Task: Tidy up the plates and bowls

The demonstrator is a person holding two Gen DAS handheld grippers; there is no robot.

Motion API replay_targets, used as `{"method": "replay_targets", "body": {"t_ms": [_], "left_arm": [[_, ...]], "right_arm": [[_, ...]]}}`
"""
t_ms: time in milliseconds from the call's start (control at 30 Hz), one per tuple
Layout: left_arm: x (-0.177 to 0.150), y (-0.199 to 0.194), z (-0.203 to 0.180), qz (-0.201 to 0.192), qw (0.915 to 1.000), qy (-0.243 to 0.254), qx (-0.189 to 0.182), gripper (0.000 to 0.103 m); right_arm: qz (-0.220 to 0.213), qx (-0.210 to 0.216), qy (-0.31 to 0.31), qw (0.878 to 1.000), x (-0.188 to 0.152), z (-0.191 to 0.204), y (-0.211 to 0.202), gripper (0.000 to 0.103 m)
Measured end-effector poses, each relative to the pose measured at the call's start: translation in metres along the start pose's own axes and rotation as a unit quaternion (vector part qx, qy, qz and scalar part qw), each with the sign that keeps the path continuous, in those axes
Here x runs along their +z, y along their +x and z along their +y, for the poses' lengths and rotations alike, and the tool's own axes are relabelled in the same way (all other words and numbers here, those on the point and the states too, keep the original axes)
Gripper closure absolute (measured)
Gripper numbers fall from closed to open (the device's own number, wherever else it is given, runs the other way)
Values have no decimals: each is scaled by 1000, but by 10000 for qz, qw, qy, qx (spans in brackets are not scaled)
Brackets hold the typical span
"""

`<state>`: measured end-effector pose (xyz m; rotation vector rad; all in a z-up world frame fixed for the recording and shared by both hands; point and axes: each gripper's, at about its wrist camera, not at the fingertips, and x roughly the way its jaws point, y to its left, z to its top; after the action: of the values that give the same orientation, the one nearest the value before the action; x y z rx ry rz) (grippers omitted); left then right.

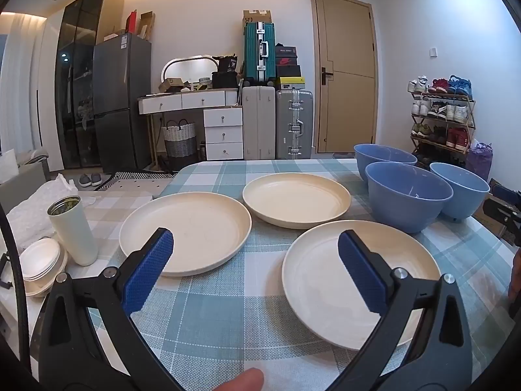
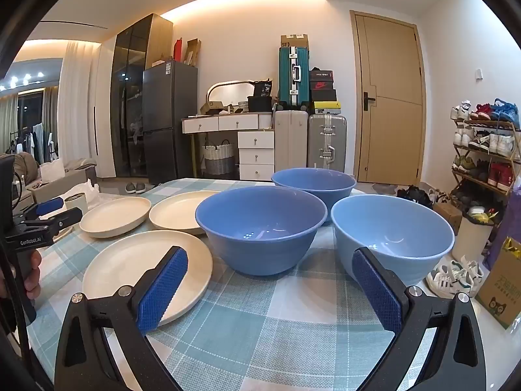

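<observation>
Hovering over the blue-and-white checked tablecloth (image 1: 228, 319), the left gripper (image 1: 255, 251) has its blue-padded fingers spread wide, holding nothing; the nearest round cream plastic plate (image 1: 325, 280) lies at lower right of that frame, partly behind the right finger, with two more cream plates (image 1: 185, 231) beyond. In the right wrist view the right gripper (image 2: 268, 270) also gapes empty, three round blue bowls (image 2: 260, 228) standing clustered at centre frame just beyond its fingertips.

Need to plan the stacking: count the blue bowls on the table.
3. One blue bowl sits centre beside the cream plates, a lighter one to its right near the table edge, and a third behind them. None looks hidden.
</observation>
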<state>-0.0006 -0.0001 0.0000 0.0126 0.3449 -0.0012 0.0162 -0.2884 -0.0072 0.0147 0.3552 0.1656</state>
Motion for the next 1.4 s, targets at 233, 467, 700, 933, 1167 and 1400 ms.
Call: {"method": "replay_targets", "body": {"t_ms": [233,467,700,933,1167,1400], "left_arm": [[0,0,0,43,10000,-20,-1,2],[0,0,0,39,10000,-31,-11,2],[0,0,0,44,10000,-33,-13,2],[0,0,0,40,10000,-40,-12,2],[0,0,0,34,10000,-43,-12,2],[0,0,0,33,10000,-45,-12,2]], "right_arm": [[-7,10,-17,10000,0,-1,2,0],[-27,5,-33,10000,0,0,1,0],[-36,1,-41,10000,0,0,1,0],[-40,5,-45,10000,0,0,0,0],[-43,5,-46,10000,0,0,0,0],[-44,4,-46,10000,0,0,0,0]]}}
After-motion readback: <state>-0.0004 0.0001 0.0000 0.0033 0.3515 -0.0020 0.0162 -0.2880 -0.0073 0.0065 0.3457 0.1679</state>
